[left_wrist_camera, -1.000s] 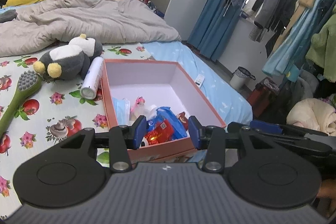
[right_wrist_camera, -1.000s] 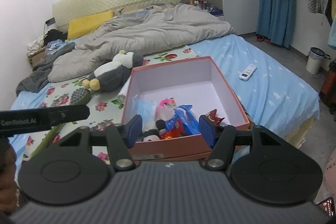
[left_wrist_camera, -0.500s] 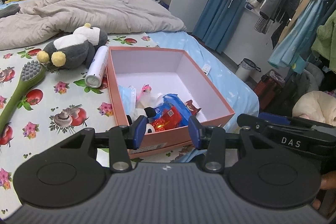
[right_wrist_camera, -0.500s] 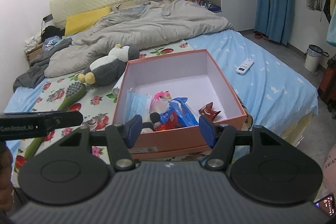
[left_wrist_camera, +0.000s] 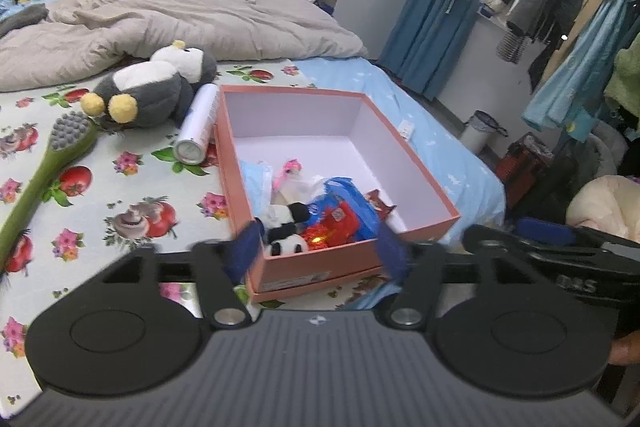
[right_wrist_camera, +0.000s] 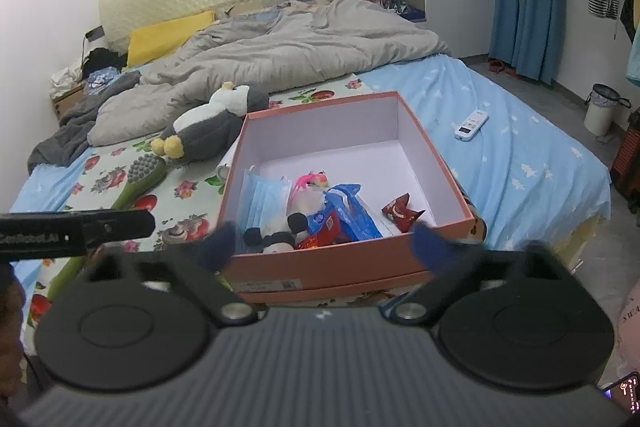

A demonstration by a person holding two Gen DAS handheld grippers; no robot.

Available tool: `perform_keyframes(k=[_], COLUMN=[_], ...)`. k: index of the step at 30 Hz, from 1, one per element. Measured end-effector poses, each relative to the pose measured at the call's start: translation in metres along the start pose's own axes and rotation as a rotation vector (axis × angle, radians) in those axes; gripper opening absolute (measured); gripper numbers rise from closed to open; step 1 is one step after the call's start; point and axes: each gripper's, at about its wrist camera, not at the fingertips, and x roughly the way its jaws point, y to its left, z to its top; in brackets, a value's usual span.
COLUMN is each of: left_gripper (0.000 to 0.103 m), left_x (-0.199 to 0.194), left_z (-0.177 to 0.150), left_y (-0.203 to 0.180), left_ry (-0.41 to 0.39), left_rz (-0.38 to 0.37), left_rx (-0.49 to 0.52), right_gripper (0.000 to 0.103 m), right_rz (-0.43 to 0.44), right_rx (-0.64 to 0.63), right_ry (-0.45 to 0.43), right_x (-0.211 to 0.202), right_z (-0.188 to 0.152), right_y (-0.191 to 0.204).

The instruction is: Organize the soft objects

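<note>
We look across a bed [right_wrist_camera: 500,155] with a pale blue sheet, a flowered cloth on its near left part and a rumpled grey duvet [right_wrist_camera: 280,55] toward the padded headboard. A salmon-pink open box [left_wrist_camera: 408,151] sits on the bed near its front edge, holding a small panda plush [right_wrist_camera: 276,241], blue face masks [right_wrist_camera: 264,199], a blue packet and red wrappers, all in its near left corner. Just left of the box lie a grey penguin plush [left_wrist_camera: 148,95], a white spray can [left_wrist_camera: 198,127] touching the box wall, and a green brush [left_wrist_camera: 52,163].

From the right wrist we see a white remote [right_wrist_camera: 471,124] on the sheet near the bed's right edge; from the left wrist it is nearly hidden behind the box, while hanging clothes fill that side.

The left gripper [left_wrist_camera: 318,251] and the right gripper [right_wrist_camera: 324,245] hover before the box; both have just been opening, jaws spread wide with nothing between them. Their blue fingertips are blurred, and the can is mostly hidden from the right.
</note>
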Motion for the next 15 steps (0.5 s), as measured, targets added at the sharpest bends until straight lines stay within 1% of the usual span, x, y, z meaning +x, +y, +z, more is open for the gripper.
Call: perform_keyframes(k=[1,4,7,11,15], left_gripper=[0.088,0.095,0.098,0.101,0.103], left_x=[0.0005,0.0027,0.0056,0.0064,0.007], left_z=[-0.0001,-0.0007,-0.0006,-0.0003,-0.0008], left_y=[-0.0006,-0.0031,0.0,0.001,0.0013], left_ry=[-0.004,-0.009,0.0,-0.002,0.009], left_rz=[0.016,0.048,0.05,0.072,0.067], left_rx=[0.007,0.03,0.014,0.008,0.011], right_gripper=[0.103,0.103,0.103,0.103,0.103], right_rz=[-0.005,-0.02,-0.02,-0.023,-0.028], right_rx=[-0.005,-0.009,-0.006,-0.007,-0.01], right_ry=[-0.005,-0.011,-0.015,-0.021,-0.03], right_x=[0.0003,0.0024,0.0027,0.0023,0.0007], right_z=[-0.0004,-0.0018,-0.0024,-0.0021,-0.0016], right_y=[0.0001,-0.0016,-0.0029,-0.0034,-0.0025])
